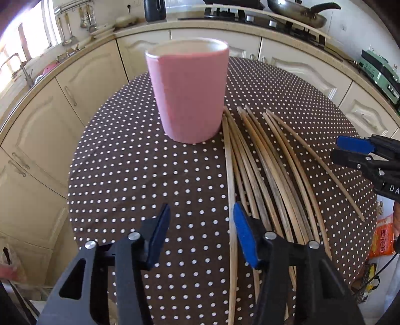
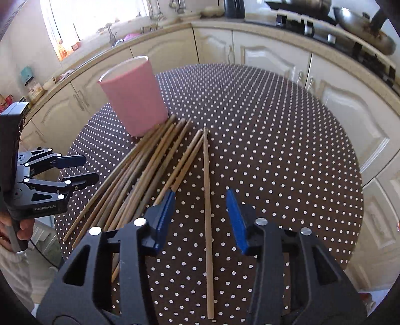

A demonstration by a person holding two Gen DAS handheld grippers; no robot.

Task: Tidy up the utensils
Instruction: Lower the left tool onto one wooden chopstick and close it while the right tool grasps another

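A pink cup (image 1: 189,95) stands upright on the round polka-dot table (image 1: 130,175); it also shows in the right wrist view (image 2: 133,96). Several wooden chopsticks (image 1: 270,170) lie side by side to the cup's right, their far tips near its base. My left gripper (image 1: 201,232) is open and empty, above the table in front of the cup, its right finger over the leftmost chopsticks. My right gripper (image 2: 200,220) is open and empty, its jaws either side of one separate chopstick (image 2: 207,190). The other chopsticks (image 2: 140,180) lie to its left.
Cream kitchen cabinets (image 1: 62,105) and a countertop curve around the table. A stove with a pan (image 1: 297,12) is at the back right, a sink (image 1: 22,72) at the left. The table's right half (image 2: 287,150) is bare cloth.
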